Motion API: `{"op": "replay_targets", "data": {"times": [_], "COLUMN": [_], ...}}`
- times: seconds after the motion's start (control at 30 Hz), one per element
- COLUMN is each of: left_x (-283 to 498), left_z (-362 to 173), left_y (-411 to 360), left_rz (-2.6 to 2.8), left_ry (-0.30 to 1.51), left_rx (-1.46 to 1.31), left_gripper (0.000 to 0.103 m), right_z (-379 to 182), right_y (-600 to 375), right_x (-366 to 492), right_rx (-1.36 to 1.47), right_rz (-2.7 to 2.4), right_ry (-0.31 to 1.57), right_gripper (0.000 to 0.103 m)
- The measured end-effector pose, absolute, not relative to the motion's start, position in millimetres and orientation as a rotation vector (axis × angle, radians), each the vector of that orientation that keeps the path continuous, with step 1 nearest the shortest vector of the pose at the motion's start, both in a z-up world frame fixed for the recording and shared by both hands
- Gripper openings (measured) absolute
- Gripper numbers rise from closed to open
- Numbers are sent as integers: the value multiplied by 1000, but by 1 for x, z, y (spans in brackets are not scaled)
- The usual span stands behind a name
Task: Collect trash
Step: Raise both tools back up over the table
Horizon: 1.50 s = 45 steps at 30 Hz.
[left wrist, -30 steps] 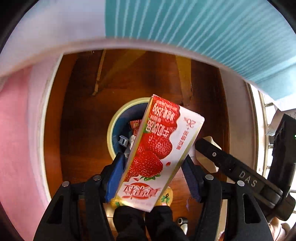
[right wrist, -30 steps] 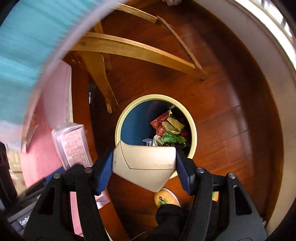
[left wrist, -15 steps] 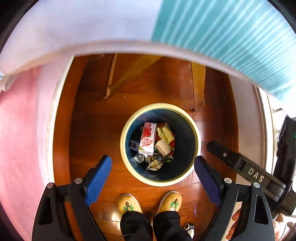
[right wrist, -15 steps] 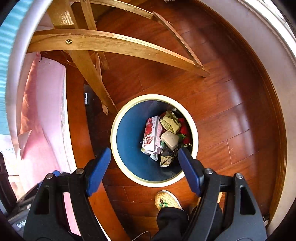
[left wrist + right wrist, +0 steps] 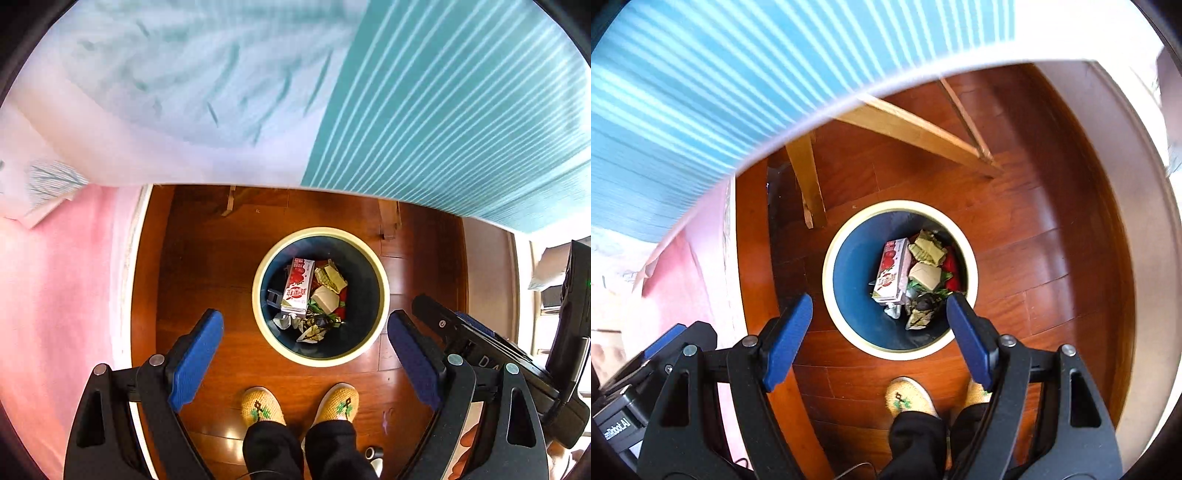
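Observation:
A round bin with a cream rim [image 5: 384,288] [image 5: 973,266] and dark blue inside stands on the wooden floor below both grippers. In it lie a red strawberry milk carton [image 5: 296,290] [image 5: 892,275], a beige box [image 5: 325,299] [image 5: 925,276] and several crumpled wrappers. My left gripper [image 5: 306,334] is open and empty, high above the bin's near rim. My right gripper [image 5: 879,317] is open and empty, also high above the bin. The right gripper's black body shows at the right of the left wrist view [image 5: 480,343].
A table with a teal striped cloth [image 5: 443,110] [image 5: 720,74] overhangs the far side; its wooden legs [image 5: 807,184] stand behind the bin. A pink surface [image 5: 55,295] lies to the left. The person's feet in yellow slippers [image 5: 262,406] [image 5: 910,397] stand near the bin.
Both grippers opened and dropped their loads: the strawberry carton and the beige box now lie in the bin. Both grippers have since risen, and the table cloth fills more of each view.

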<state>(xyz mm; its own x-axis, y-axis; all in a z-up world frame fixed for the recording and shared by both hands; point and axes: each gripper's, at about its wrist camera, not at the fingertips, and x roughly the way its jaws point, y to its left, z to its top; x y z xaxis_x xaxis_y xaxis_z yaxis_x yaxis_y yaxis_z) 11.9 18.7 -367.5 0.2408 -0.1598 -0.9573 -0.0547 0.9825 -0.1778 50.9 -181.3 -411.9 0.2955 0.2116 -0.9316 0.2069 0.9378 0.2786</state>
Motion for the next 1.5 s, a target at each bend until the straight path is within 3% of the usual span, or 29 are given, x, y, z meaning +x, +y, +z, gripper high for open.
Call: {"op": "replay_targets", "data": {"times": [0.23, 0.7, 1.1, 1.5], "left_x": [-3, -29, -35, 0], "left_z": [-302, -116, 43, 125], "left_y": [17, 21, 50, 87], "left_rz": [-100, -171, -269, -278], "left_ry": [1291, 1139, 891, 792], "left_rx": [-186, -145, -67, -59], "left_gripper": [92, 92, 92, 92], "right_z": [-344, -168, -22, 67], "right_y": [-172, -159, -139, -105], "right_x": [39, 8, 9, 39], "right_rx": [299, 194, 169, 101], "right_rz": [-11, -29, -54, -17], "right_ry": [1247, 1089, 871, 735], "right_gripper": [73, 73, 73, 73]}}
